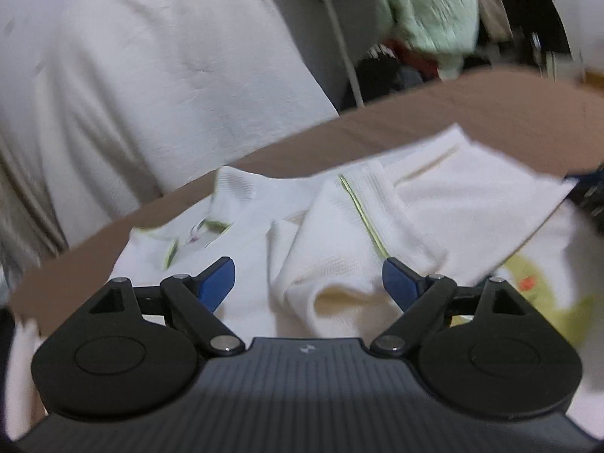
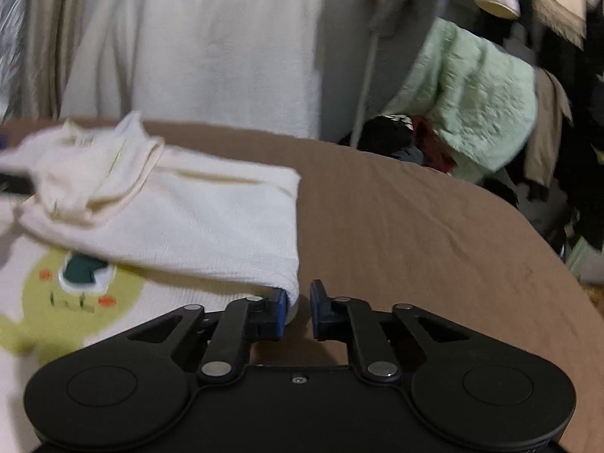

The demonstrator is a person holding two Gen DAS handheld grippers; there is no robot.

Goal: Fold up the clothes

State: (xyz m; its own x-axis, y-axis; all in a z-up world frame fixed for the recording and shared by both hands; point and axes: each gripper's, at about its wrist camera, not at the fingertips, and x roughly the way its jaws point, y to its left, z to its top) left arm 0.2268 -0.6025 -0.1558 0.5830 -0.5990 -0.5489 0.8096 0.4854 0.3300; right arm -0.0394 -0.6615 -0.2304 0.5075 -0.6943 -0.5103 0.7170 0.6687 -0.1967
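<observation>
In the left wrist view, the left gripper (image 1: pixel 308 278) fills the lower half of the frame, tilted down over a white shirt (image 1: pixel 339 234). Its jaws stand wide apart with nothing between the blue pads (image 1: pixel 217 283); crumpled cloth lies under the gap, but neither pad touches it. The shirt spreads from centre left to the right edge on a brown cover (image 1: pixel 377 124), with a green-trimmed collar (image 1: pixel 196 234) at centre left, a folded sleeve with a green stripe (image 1: pixel 364 219) in the middle, and a yellow-green print (image 1: pixel 543 294) at lower right. A white hanging cloth (image 1: pixel 170 75) fills the upper left; a pale green garment (image 1: pixel 430 11) sits at the top right among dark clutter.

In the right wrist view, the shirt (image 2: pixel 181 211) lies in the left half, its print (image 2: pixel 75 287) at lower left and its sleeve bunched at upper left. The right gripper (image 2: pixel 298 311) sits at bottom centre, pointing down at the shirt's folded right edge. Its jaws are nearly closed, leaving a narrow gap; the left pad (image 2: pixel 279 313) touches the fold's corner, yet whether the cloth is actually pinched cannot be told. Bare cover (image 2: pixel 434 226) runs to the right, with the green garment (image 2: pixel 479 98) at upper right.
</observation>
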